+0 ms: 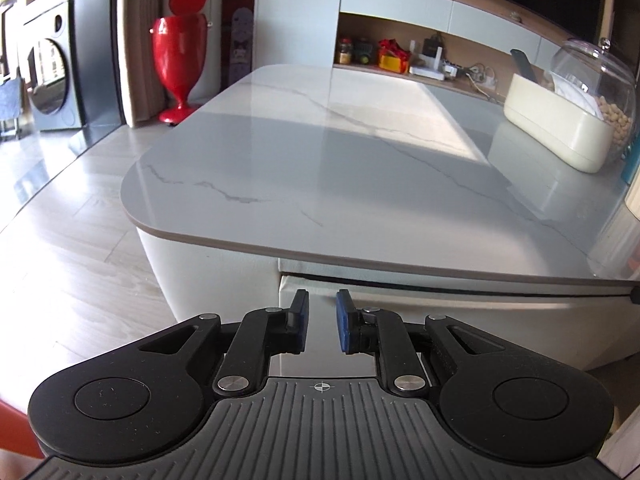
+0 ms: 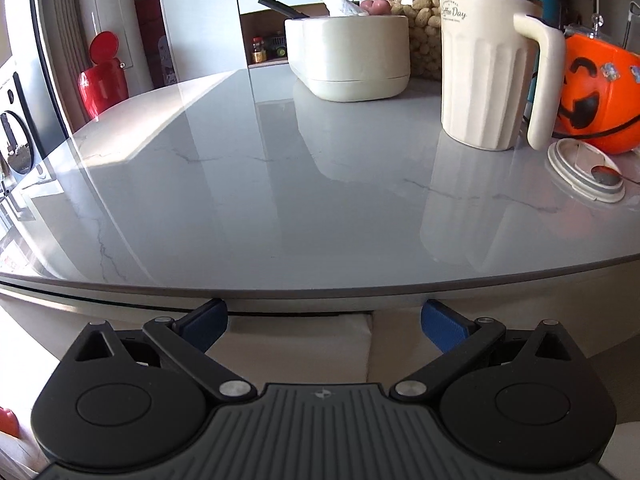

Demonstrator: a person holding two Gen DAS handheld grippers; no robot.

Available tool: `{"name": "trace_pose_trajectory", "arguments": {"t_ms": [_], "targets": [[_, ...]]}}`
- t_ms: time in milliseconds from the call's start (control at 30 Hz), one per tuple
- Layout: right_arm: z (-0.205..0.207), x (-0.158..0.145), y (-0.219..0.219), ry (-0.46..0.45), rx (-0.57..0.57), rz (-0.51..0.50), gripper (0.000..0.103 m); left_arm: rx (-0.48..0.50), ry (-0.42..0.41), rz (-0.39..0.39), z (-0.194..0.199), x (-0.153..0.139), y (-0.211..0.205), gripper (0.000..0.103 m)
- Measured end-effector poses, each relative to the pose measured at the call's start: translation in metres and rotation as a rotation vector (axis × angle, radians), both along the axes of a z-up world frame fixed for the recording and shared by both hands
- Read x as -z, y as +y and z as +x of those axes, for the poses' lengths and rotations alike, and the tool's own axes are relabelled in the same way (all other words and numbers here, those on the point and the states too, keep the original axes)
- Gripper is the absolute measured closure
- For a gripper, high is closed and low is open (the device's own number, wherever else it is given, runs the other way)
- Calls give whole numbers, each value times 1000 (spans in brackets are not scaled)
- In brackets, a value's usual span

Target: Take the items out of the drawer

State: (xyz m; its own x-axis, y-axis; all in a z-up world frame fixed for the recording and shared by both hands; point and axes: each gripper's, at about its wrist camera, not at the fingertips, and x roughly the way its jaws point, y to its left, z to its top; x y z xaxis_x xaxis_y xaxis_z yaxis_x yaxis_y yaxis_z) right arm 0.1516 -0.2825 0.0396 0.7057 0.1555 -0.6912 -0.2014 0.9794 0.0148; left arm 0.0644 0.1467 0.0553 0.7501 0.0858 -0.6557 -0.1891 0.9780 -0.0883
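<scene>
Left wrist view: we see the left gripper (image 1: pixel 322 322) held in front of the white drawer front (image 1: pixel 460 316), which sits closed or nearly closed under the grey marble-patterned tabletop (image 1: pixel 320 168). Its blue-padded jaws stand a narrow gap apart and nothing is between them; the last two readings of the gap differ too little to call it moving. Any items inside the drawer are hidden from us.

Right wrist view: the right gripper (image 2: pixel 324 322) has its jaws spread wide and empty, just below the tabletop edge, facing the same white drawer front (image 2: pixel 296 344). On the tabletop stand a cream oblong tissue box (image 2: pixel 348 60), a clear glass jar of peanuts (image 2: pixel 424 24), a cream ribbed jug with a handle (image 2: pixel 486 68), an orange plastic pumpkin bucket (image 2: pixel 596 92) and a round white lid (image 2: pixel 584 170) lying flat beside the jug.
</scene>
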Motion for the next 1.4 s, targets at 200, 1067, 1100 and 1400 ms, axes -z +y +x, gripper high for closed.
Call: {"name": "trace_pose_trajectory", "arguments": {"t_ms": [200,1067,1100,1400], "targets": [[-4,3,1,28,-21,24,0,-41,13,7,9,2,5,86],[8,5,0,23,-17,75,0,-68,19,-111,16,4,29,86],[9,5,1,30,-21,82,0,-62,19,-109,16,4,27,86],[10,8,3,38,-27,85,0,-59,25,-127,18,3,26,85]]}}
